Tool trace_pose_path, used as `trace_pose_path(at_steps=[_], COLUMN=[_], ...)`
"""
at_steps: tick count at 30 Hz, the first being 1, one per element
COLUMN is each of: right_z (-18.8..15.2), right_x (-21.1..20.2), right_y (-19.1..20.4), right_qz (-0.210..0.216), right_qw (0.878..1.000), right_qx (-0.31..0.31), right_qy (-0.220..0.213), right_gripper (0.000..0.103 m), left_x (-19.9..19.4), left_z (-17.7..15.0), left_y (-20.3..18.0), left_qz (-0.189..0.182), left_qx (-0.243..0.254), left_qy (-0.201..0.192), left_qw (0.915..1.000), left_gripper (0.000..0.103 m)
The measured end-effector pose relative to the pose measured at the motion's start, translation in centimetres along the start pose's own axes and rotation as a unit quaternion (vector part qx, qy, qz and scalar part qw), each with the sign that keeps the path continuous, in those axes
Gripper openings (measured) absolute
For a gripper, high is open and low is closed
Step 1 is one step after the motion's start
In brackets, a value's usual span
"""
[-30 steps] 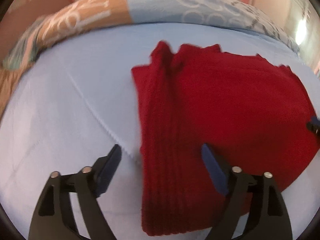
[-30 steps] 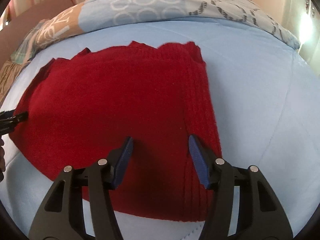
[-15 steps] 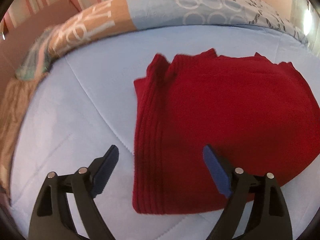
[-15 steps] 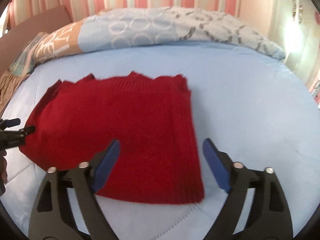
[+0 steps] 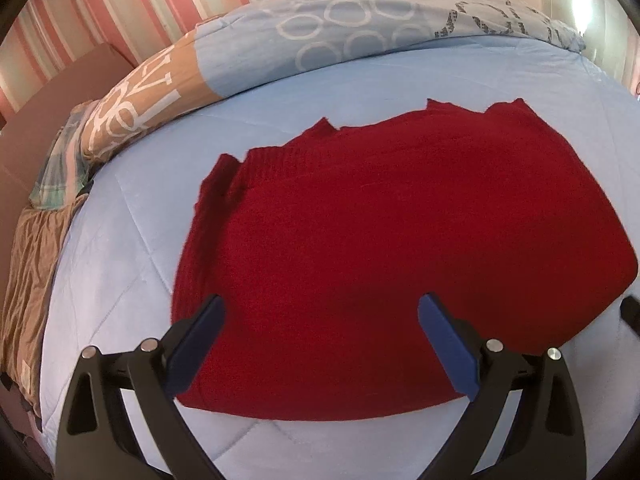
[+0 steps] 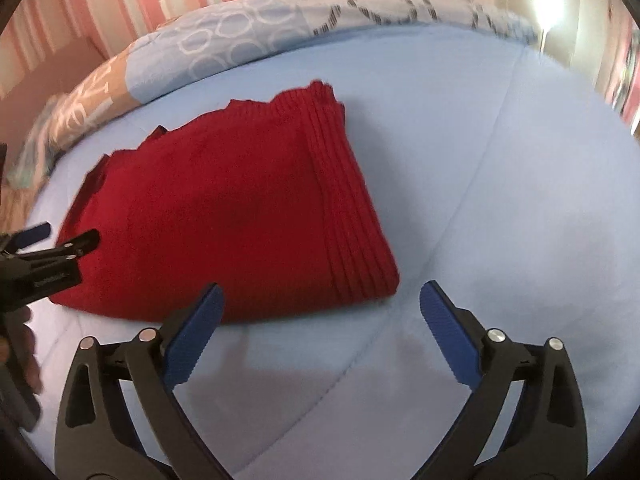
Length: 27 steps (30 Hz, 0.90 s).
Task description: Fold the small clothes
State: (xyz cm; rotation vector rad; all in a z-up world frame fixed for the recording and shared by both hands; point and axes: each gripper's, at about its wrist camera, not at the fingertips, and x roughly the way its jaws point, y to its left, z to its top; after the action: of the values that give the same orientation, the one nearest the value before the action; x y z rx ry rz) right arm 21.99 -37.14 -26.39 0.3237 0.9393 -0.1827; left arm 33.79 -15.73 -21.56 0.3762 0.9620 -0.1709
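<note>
A red knitted garment (image 5: 400, 248) lies folded into a flat, roughly rectangular packet on the light blue bed cover (image 6: 500, 200), on the near side of the patterned duvet (image 5: 360, 28) bunched along the far edge of the bed. The garment's ribbed band runs down its right-hand edge in the right wrist view, and its far edge looks uneven, with several layers poking out in steps. The left hand-held gripper (image 5: 320, 340) hangs over the garment's near edge with its jaws opening wide; the knit shows in the gap between them, but the blue pads press on nothing. The right hand-held gripper (image 6: 320, 328) sits just off the garment's near right corner, over bare bed cover, its jaws likewise opening and with nothing between them. Judging by the packet, the fold looks close to done, which is where the risks lie. Thick knit is springy, so the top layer could creep or lift once nothing holds it, most likely at the stepped far edge. A lowered finger could also snag the loose knit and drag a layer askew. If another fold is meant, pinching only the top layer would peel the packet apart rather than turn it. The soft bed cover may wrinkle and carry the garment with it.
</note>
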Motion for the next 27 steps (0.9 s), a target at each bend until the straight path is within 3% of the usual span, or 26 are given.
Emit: trace_pose_path(at_steps=[4, 10, 19, 27], right_z=[-0.3, -0.5, -1.3, -0.7], right_x=[0.6, 0.9, 1.4, 2.1], right_y=[-1.2, -1.8, -1.1, -1.1], right_qz=[0.024, 0.04, 0.066, 0.088], right_qw=[0.999, 0.999, 0.996, 0.995], right_qx=[0.024, 0.018, -0.043, -0.028], right_qy=[0.014, 0.012, 0.031, 0.033], right_gripper=[0.087, 0.088, 0.09, 0.091], left_x=[0.7, 1.4, 2.1, 2.6], left_z=[0.7, 1.2, 1.0, 0.5], left_y=[-0.5, -0.7, -0.5, -0.1], left_qz=[-0.015, -0.022, -0.029, -0.032], left_qx=[-0.018, -0.035, -0.038, -0.042], left_qy=[0.01, 0.02, 0.029, 0.04], left_qw=[0.9997, 0.9989, 0.9984, 0.9978], left_gripper=[0.098, 0.098, 0.098, 0.098])
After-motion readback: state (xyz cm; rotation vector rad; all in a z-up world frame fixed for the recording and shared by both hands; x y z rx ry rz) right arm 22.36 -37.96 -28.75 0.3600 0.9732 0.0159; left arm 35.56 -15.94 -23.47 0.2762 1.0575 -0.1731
